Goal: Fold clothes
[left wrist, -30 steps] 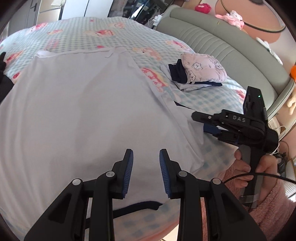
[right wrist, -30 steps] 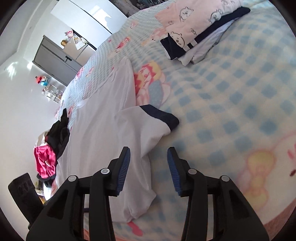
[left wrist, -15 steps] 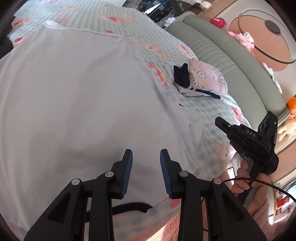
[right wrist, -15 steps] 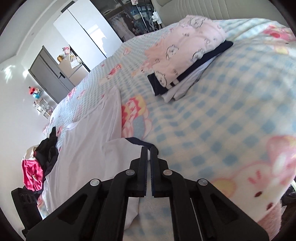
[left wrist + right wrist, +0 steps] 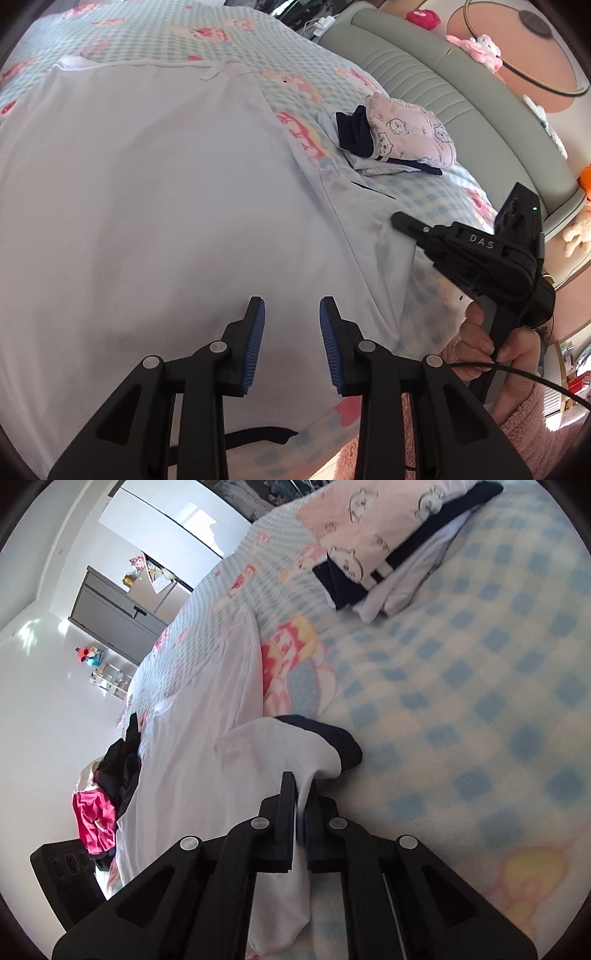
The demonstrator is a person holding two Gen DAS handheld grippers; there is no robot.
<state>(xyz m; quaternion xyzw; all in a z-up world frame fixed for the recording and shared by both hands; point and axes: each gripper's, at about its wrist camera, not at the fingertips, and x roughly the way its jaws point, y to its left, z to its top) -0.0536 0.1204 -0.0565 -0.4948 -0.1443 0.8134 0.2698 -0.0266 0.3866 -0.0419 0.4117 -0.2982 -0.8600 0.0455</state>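
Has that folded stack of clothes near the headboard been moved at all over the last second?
No. The folded stack lies on the same patch of checked blanket beside the headboard; only the camera's angle shifted.

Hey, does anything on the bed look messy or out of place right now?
Yes. A heap of dark and pink clothes lies crumpled at the bed's far edge, unfolded, unlike the neat folded stack near the headboard.

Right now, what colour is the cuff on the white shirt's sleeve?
Dark navy cuff on the white shirt; clearest in the right wrist view.
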